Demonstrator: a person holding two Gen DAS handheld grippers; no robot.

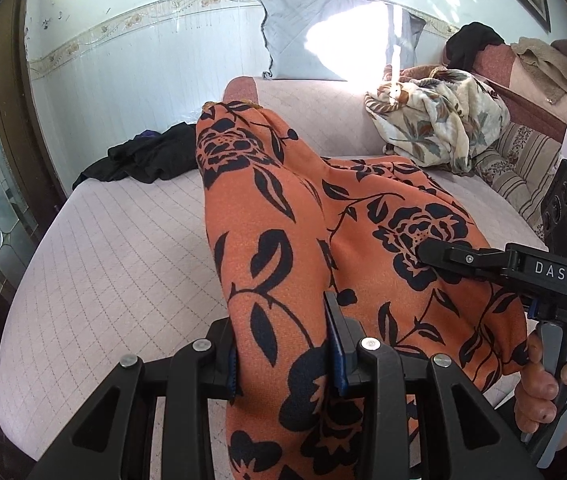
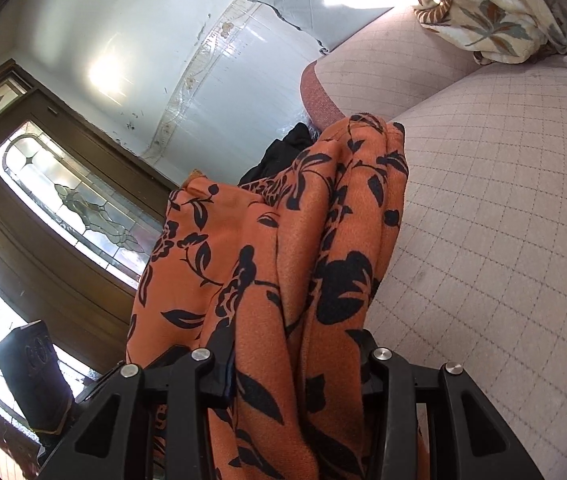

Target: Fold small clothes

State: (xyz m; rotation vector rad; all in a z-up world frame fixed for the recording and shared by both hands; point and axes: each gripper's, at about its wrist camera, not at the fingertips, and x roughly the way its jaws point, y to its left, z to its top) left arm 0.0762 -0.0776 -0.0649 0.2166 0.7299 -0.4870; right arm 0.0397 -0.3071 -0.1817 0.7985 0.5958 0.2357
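Both claws clenched on orange floral garment [image 1: 275,216]: left claw [image 1: 283,360], right claw [image 2: 299,364]. Raised above quilted sofa seat [image 1: 123,240], bunched, not yet folded. Black clothes [image 1: 143,156] at far left edge waiting.

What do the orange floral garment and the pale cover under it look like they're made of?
Orange floral garment: apparently a soft woven or knit fabric, matte, with a fine grainy surface; it drapes in rounded folds and carries a printed dark flower pattern. Pale cover: seemingly quilted textile, matte pinkish, with a stitched diamond grid. The fibre cannot be told for either.
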